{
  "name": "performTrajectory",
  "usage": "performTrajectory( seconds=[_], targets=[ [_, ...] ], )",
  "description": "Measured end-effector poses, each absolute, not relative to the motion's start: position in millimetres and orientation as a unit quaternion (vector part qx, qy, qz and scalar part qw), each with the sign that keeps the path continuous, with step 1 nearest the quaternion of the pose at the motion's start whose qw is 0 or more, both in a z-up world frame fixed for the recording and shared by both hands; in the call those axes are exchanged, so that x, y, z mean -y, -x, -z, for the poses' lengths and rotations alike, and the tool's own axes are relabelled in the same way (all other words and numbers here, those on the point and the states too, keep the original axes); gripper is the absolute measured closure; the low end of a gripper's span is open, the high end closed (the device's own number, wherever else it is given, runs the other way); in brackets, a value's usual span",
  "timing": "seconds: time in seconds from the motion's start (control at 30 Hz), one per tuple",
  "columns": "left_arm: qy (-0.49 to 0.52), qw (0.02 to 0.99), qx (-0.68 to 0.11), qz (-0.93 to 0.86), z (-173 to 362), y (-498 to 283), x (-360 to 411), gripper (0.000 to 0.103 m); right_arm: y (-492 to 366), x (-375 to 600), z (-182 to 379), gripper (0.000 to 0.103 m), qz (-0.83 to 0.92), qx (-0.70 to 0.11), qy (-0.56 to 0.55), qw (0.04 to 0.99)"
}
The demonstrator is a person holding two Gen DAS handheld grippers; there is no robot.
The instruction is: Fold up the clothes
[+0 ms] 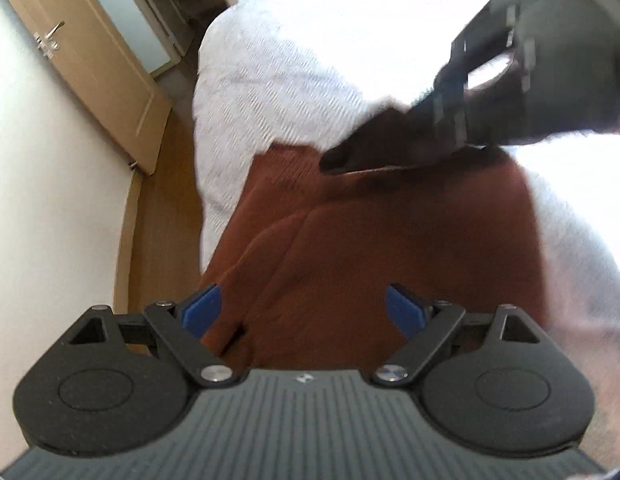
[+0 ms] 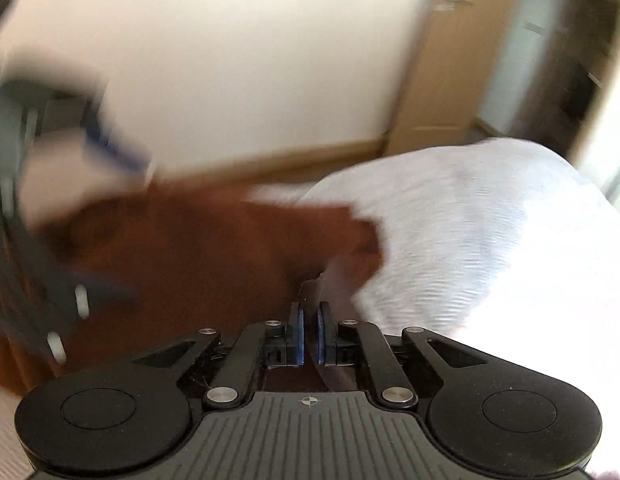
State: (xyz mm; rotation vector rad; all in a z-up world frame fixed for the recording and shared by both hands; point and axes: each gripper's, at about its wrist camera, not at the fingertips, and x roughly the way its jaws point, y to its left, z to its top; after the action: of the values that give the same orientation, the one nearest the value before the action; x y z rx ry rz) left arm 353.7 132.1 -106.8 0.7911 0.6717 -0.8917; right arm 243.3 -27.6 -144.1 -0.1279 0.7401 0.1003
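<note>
Left gripper (image 1: 304,314) spread wide, blue pads (image 1: 202,312) well apart, nothing pinched between them; rust-brown garment (image 1: 370,248) straight ahead of and below the open fingers, spread on the white bed cover (image 1: 270,80). Right gripper (image 2: 309,334) closed to a thin slit, blue pads nearly meeting, a fold of the same rust-brown garment (image 2: 214,248) pinched between the tips and rising just beyond them. Seen from the left wrist, right gripper (image 1: 334,162) up ahead and to the right, dark and blurred, its tip down on the far edge of the cloth. Seen from the right wrist, left gripper (image 2: 106,216) smeared at far left, above the garment. Bulk of the cloth ahead and left of the right fingers; bare white bed cover (image 2: 490,240) ahead and right. Pale wooden door (image 1: 94,72) with a metal handle far off to the left of the left gripper, wood floor (image 1: 162,216) beside the bed.
</note>
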Motion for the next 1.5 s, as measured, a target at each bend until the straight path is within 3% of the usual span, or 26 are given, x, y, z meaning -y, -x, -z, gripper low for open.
performTrajectory(
  seconds=[0.17,0.33,0.5,0.63,0.73,0.87,1.03,1.27,1.5],
  targets=[
    [-0.348,0.761,-0.294,0.462,94,-322,-76,0.016,-177,150,60,0.098,0.074,-0.242,-0.07,0.965],
    [-0.355,0.732,-0.271,0.515,90,-260,3,0.016,-20,293,-4,0.098,0.282,-0.078,-0.145,0.945],
    [-0.344,0.719,-0.278,0.536,94,-185,77,0.016,147,422,103,0.098,0.449,-0.095,-0.307,0.834],
    [-0.361,0.708,-0.295,0.531,117,-127,128,0.016,222,472,207,0.098,0.477,-0.167,-0.401,0.764],
    [-0.385,0.696,-0.301,0.526,135,-93,163,0.016,258,488,242,0.098,0.449,-0.197,-0.443,0.751],
    [-0.407,0.686,-0.289,0.528,138,-67,194,0.016,264,520,236,0.098,0.394,-0.203,-0.464,0.767],
    [-0.405,0.683,-0.283,0.537,131,-58,215,0.016,294,538,174,0.098,0.385,-0.12,-0.403,0.822],
    [-0.427,0.658,-0.289,0.549,146,-53,230,0.016,328,569,255,0.098,0.413,-0.2,-0.491,0.741],
    [-0.423,0.659,-0.291,0.549,153,-60,235,0.016,331,573,244,0.098,0.435,-0.199,-0.442,0.758]
  ],
)
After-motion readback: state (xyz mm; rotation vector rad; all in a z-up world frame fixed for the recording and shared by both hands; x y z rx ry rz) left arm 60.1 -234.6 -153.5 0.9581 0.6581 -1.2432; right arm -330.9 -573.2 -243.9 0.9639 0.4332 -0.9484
